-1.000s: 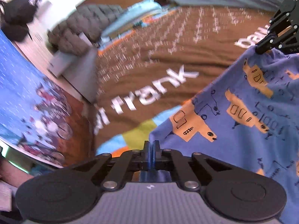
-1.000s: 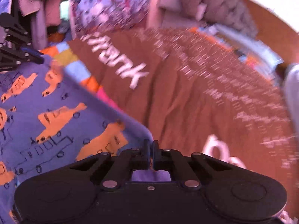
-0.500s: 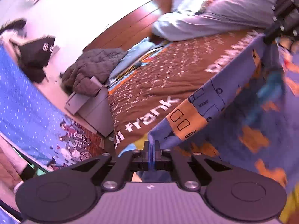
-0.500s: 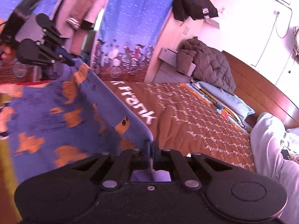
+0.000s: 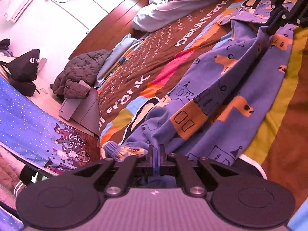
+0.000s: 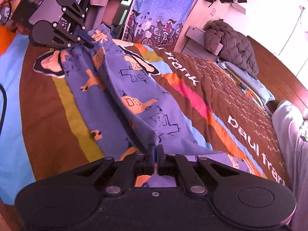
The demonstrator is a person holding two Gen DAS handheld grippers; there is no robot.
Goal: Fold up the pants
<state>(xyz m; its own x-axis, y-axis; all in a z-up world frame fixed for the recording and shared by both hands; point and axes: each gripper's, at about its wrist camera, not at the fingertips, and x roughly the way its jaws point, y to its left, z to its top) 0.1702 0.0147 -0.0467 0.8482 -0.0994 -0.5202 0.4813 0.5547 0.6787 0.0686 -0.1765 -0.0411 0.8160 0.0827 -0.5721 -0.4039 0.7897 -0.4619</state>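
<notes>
I have the left gripper [image 5: 156, 155] and right gripper [image 6: 155, 152] each pinched on an end of the pants [image 6: 123, 88], which lie stretched lengthwise over the bedspread [image 6: 221, 88]; holding both ends keeps the fold edge taut and straight

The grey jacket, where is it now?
The jacket lies at the head of the bed, partly on a nightstand: left of centre in the left wrist view, upper right in the right wrist view.
</notes>
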